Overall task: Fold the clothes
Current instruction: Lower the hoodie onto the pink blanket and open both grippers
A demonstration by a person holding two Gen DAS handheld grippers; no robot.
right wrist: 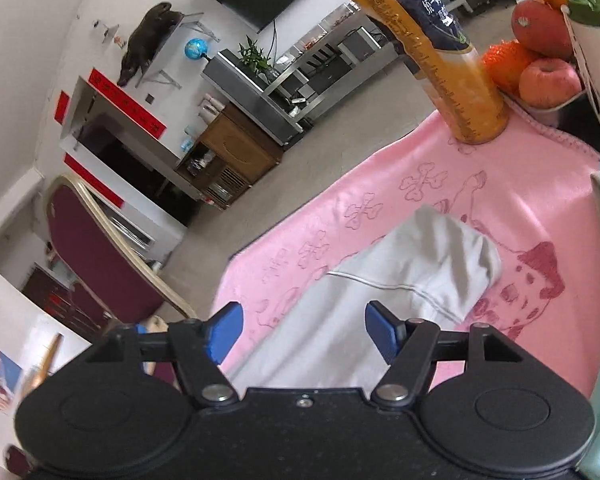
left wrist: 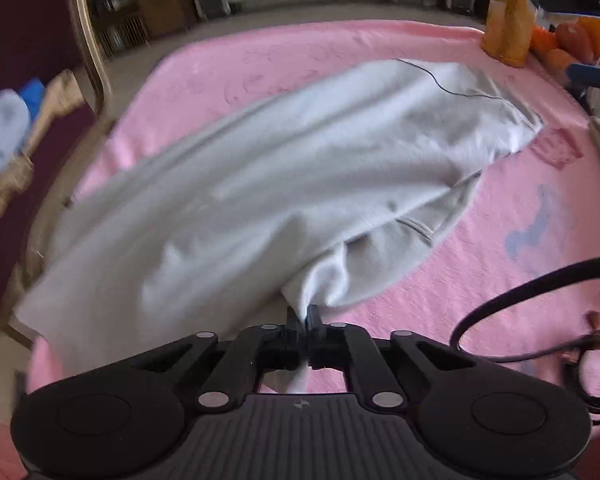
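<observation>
A bunched fold of the light grey garment [left wrist: 260,184] is pinched between the closed jaws of the left hand-held gripper [left wrist: 303,320], at the cloth's near edge. The garment is spread diagonally over the pink blanket [left wrist: 520,208] covering the counter, with its far end near the orange bottle [left wrist: 508,20] and its left part draped past the blanket edge toward the maroon chair [left wrist: 28,32]; that part is blurred.

The right hand-held gripper [right wrist: 303,332] is held released, blue pads [right wrist: 382,330] wide apart, nothing between them, above the same garment [right wrist: 400,280]. A piped seam is seen across the cloth. Fruit [right wrist: 540,52] is piled beside the bottle [right wrist: 444,56] at the blanket's far corner. A black cable [left wrist: 520,300] lies on the blanket at right.
</observation>
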